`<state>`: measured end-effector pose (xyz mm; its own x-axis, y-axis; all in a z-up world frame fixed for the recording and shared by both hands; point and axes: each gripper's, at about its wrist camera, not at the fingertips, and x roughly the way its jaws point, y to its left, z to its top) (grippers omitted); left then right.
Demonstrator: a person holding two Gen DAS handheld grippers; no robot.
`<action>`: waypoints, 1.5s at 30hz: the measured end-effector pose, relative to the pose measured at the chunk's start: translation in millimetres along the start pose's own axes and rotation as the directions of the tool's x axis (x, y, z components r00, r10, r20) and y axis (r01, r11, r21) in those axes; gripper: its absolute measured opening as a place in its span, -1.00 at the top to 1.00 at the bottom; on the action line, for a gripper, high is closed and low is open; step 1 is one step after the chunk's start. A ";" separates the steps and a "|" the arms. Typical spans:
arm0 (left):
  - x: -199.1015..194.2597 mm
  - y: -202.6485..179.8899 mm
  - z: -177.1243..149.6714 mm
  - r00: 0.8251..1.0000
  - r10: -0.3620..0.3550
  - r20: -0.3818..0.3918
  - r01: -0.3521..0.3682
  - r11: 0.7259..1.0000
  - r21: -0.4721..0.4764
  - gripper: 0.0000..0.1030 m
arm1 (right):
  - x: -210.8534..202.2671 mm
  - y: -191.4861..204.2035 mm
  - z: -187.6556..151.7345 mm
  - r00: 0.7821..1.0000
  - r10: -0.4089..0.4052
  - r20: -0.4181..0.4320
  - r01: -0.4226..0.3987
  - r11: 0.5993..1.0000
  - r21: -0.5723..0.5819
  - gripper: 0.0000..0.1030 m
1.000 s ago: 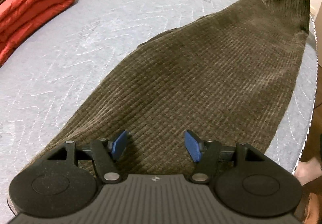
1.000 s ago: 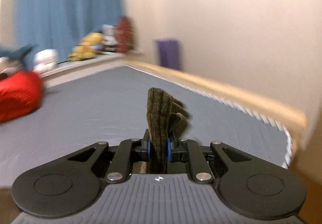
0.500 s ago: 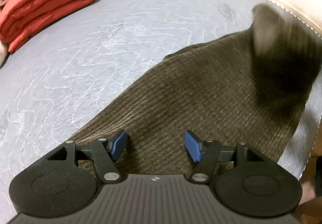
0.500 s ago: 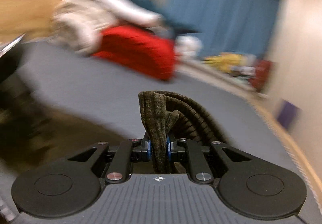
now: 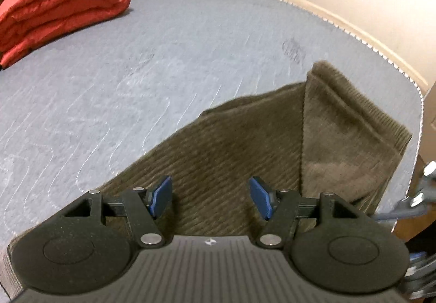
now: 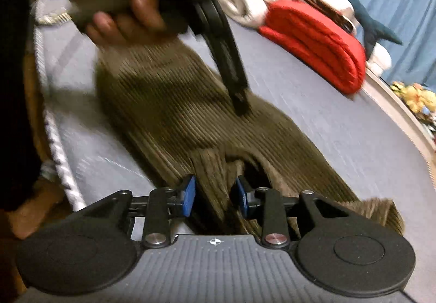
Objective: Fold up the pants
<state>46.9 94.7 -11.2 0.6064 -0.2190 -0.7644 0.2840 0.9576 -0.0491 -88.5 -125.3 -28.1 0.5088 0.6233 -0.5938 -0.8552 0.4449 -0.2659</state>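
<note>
Left wrist view: my left gripper (image 5: 209, 198) hangs wide open, holding nothing, over the pants (image 5: 237, 145) folded on the mattress (image 5: 136, 63).
Right wrist view: my right gripper (image 6: 215, 198) is opening; a pants fold stands loosely between its pads.

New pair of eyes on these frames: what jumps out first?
The olive-brown corduroy pants spread across the grey quilted mattress, their far end folded back over itself on the right of the left wrist view. The bright red folded quilt sits at the mattress's far left corner. In the right wrist view, the right gripper is opening around a bunch of corduroy, and a hand holds the left gripper over the pants.
</note>
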 end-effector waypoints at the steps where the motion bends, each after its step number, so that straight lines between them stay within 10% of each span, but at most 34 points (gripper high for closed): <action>1: -1.5 -1.3 1.6 1.000 -0.008 0.012 0.008 1.000 -0.003 -0.34 | -14.2 -7.9 3.3 0.999 0.008 0.044 -0.009 1.000 0.026 0.34; 6: -8.9 -9.2 4.6 0.995 -0.076 0.064 0.075 0.997 0.005 -0.34 | -60.0 -74.9 2.0 0.987 -0.081 0.137 0.041 0.962 0.271 0.21; 11: -13.6 -34.5 2.1 0.982 -0.158 0.104 0.148 0.984 0.104 -0.34 | -56.8 -146.9 -37.0 0.980 -0.196 -0.024 0.172 0.786 0.594 -0.15; 18: -9.1 -85.4 -8.9 0.956 -0.269 0.113 0.228 0.931 0.283 -0.34 | -25.7 -177.8 -95.2 0.984 0.036 -0.176 0.127 0.554 0.822 -0.44; 20: -6.2 -99.8 -11.6 0.949 -0.300 0.101 0.253 0.910 0.328 -0.42 | -21.8 -179.9 -102.4 0.983 0.120 -0.139 0.068 0.469 0.881 -0.23; 22: -3.9 -112.9 -15.3 0.942 -0.322 0.094 0.267 0.891 0.368 -0.55 | -20.1 -179.4 -100.4 0.983 0.165 -0.081 0.006 0.412 0.911 0.66; 26: 0.0 -136.0 -16.8 0.934 -0.338 0.120 0.262 0.872 0.413 -0.63 | -25.4 -186.7 -86.4 0.976 0.176 0.128 -0.170 0.251 0.953 0.68; 31: 10.6 -149.6 -3.9 0.964 -0.181 0.195 0.098 0.922 0.374 -0.47 | -16.5 -189.0 -61.6 0.939 0.172 0.297 -0.324 0.160 0.932 0.61; 32: 14.7 -145.3 -0.1 0.968 -0.154 0.198 0.080 0.937 0.340 -0.23 | -14.5 -189.9 -58.5 0.935 0.167 0.314 -0.339 0.152 0.928 0.57; 33: 18.9 -139.5 3.9 0.973 -0.136 0.186 0.073 0.948 0.308 0.61 | -14.2 -192.8 -57.2 0.932 0.163 0.324 -0.347 0.143 0.927 0.39; 34: 24.3 -131.3 8.3 0.980 -0.114 0.160 0.067 0.961 0.268 0.69 | -9.7 -197.1 -55.5 0.929 0.158 0.334 -0.356 0.133 0.925 0.18; 40: 37.2 -54.3 21.3 0.989 -0.076 0.124 0.085 0.994 -0.068 0.68 | -31.2 -211.8 -45.4 0.958 0.064 0.281 -0.287 0.299 0.910 -0.15; 45: 52.8 -12.0 16.6 0.996 0.061 0.062 -0.044 0.969 -0.243 0.14 | -37.1 -202.9 -38.9 0.988 -0.145 -0.052 0.126 0.564 0.816 -0.40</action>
<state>87.8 68.6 -40.2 0.6676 -0.1715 -0.7245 0.0683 0.9831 -0.1697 62.3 -263.7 18.4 0.6217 0.5178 -0.5877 -0.3383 0.8542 0.3947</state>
